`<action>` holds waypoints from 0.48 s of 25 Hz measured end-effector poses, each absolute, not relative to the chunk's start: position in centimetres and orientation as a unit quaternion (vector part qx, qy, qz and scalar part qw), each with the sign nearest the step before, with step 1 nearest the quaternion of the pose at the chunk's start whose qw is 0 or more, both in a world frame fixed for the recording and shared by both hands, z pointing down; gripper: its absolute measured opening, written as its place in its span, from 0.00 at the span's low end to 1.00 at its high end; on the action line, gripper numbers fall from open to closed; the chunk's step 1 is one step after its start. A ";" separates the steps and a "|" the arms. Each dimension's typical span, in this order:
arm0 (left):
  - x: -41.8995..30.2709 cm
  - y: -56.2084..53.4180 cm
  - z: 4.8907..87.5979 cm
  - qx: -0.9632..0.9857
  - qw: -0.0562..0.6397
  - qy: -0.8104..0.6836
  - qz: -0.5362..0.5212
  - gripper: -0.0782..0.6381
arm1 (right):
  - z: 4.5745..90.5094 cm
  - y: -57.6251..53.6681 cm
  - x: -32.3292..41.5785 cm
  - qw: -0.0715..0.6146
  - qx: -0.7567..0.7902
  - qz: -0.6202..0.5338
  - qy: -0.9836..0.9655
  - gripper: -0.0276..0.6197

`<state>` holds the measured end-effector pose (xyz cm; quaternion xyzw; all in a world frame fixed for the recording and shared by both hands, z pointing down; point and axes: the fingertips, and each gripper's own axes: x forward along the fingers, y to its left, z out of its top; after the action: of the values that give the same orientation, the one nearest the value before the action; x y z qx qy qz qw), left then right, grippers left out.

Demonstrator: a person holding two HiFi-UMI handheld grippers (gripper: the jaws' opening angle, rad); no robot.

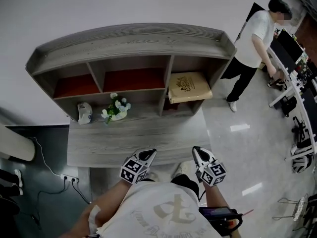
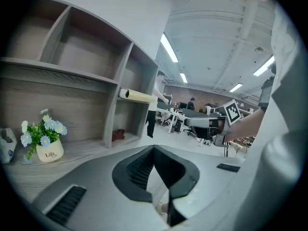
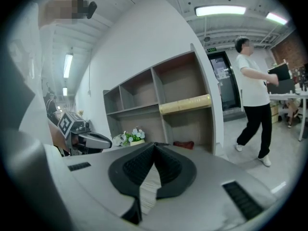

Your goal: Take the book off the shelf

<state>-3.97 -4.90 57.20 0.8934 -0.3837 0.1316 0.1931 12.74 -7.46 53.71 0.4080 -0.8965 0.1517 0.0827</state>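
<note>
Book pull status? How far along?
Done: nothing yet. The tan, crested book lies flat in the right-hand compartment of the grey wooden shelf unit. In hand: nothing; left gripper and right gripper sit close to the person's body, fingers shut, empty. Left: reach in, grip, pull the book out.

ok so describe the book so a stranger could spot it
Find the grey wooden shelf unit against the wall; look in its right-hand compartment. The book lies flat there, overhanging the edge. It is the only tan slab, with an emblem on its cover.
</note>
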 end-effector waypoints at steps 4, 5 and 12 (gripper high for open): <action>-4.8 -5.8 57.5 0.887 0.195 -0.397 0.132 0.13 | 53.6 -9.6 12.5 0.083 0.404 0.142 -0.900 0.05; -5.0 -6.1 57.4 0.886 0.195 -0.400 0.132 0.13 | 53.6 -10.2 12.4 0.085 0.402 0.138 -0.901 0.05; -5.7 -7.0 58.2 0.878 0.203 -0.410 0.138 0.13 | 52.7 -14.4 12.7 0.089 0.397 0.115 -0.906 0.05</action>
<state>-5.72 -7.03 58.19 0.8783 -0.4104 0.1375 0.2031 12.65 -14.41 52.66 0.3967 -0.9063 0.1151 0.0893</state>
